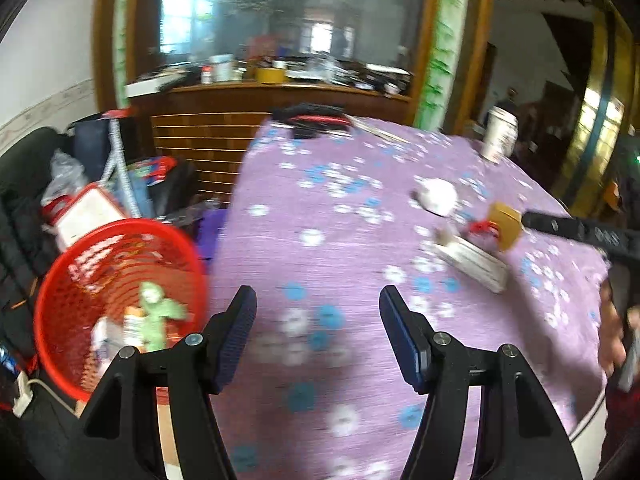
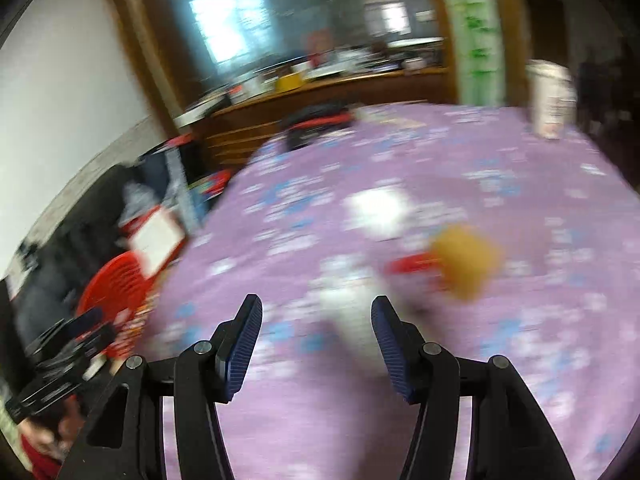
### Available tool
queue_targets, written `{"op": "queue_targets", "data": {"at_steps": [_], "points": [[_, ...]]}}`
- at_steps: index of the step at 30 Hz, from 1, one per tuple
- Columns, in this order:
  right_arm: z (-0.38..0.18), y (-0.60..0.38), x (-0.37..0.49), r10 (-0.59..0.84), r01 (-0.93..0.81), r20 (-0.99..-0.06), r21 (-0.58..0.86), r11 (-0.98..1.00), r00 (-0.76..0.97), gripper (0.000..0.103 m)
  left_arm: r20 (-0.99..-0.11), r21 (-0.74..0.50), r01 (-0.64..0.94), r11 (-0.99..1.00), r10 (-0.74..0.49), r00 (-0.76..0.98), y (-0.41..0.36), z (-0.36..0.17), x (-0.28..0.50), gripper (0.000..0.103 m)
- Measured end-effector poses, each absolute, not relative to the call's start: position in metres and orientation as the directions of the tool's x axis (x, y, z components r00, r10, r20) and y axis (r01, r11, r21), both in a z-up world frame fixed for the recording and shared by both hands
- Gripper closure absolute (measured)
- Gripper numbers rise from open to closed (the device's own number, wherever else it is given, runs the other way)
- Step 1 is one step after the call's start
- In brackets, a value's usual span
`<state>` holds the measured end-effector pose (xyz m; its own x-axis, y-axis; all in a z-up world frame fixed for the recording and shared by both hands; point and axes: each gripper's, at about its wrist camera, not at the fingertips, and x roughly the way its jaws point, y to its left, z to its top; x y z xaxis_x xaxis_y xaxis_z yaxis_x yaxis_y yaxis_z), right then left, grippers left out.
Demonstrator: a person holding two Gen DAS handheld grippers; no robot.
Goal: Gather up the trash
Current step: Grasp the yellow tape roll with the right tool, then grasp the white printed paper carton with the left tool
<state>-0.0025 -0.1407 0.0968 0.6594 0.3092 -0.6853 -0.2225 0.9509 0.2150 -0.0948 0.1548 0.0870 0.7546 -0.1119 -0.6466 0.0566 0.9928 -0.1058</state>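
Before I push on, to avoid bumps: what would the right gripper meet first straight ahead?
Probably the blurred white scrap lying on the purple tablecloth just beyond the right gripper; depth is unclear.

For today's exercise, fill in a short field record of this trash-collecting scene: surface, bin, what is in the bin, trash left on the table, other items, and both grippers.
surface: table with purple flowered cloth
bin: red basket, beside the table's left edge
in bin: green wrapper and other blurred scraps
trash on table: white crumpled paper, yellow-brown box, red scrap, white flat packet
other: paper cup at far edge
left gripper: jaws apart, nothing between
right gripper: jaws apart, nothing gripped
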Motion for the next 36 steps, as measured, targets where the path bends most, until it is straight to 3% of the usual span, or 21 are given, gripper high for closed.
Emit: {"op": "queue_targets", "data": {"at_steps": [3, 8, 13, 14, 15, 18, 21, 28, 36], "points": [[0.087, -0.178, 0.023, 0.225, -0.150, -0.711, 0.168, 0.974, 0.666, 0.038, -0.665, -0.108, 0.103, 0.989, -0.149, 0.732, 0.126, 0.084, -0.085, 0.040], [0.065, -0.204, 0.064, 0.302, -0.171, -0.738, 0.250, 0.953, 0.603, 0.038, -0.697, -0.132, 0.162, 0.978, -0.207, 0.686, 0.086, 0.079, -0.069, 0.040], [0.049, -0.192, 0.079, 0.301, -0.241, -0.750, 0.193, 0.951, 0.589, 0.038, -0.721, -0.134, 0.184, 0.974, -0.223, 0.656, 0.061, 0.075, -0.060, 0.040], [0.046, -0.190, 0.079, 0.299, -0.244, -0.751, 0.188, 0.951, 0.589, 0.040, -0.724, -0.131, 0.185, 0.974, -0.221, 0.653, 0.057, 0.074, -0.059, 0.040], [0.043, -0.187, 0.078, 0.300, -0.253, -0.754, 0.183, 0.950, 0.584, 0.051, -0.727, -0.127, 0.186, 0.974, -0.219, 0.650, 0.054, 0.074, -0.057, 0.040], [0.038, -0.181, 0.074, 0.285, -0.268, -0.764, 0.152, 0.951, 0.578, 0.067, -0.738, -0.116, 0.187, 0.975, -0.211, 0.641, 0.045, 0.071, -0.052, 0.040], [0.037, -0.181, 0.066, 0.290, -0.249, -0.762, 0.174, 0.953, 0.579, 0.070, -0.747, -0.119, 0.181, 0.976, -0.208, 0.631, 0.040, 0.068, -0.044, 0.040], [0.054, -0.185, 0.026, 0.550, -0.329, -0.651, 0.441, 0.835, 0.522, 0.070, -0.784, -0.199, 0.127, 0.972, -0.235, 0.575, 0.028, 0.055, -0.019, 0.040], [0.082, -0.219, -0.011, 0.515, -0.302, -0.570, 0.429, 0.851, 0.640, 0.070, -0.831, -0.249, 0.011, 0.968, -0.220, 0.511, 0.004, 0.037, 0.015, 0.038]]}}
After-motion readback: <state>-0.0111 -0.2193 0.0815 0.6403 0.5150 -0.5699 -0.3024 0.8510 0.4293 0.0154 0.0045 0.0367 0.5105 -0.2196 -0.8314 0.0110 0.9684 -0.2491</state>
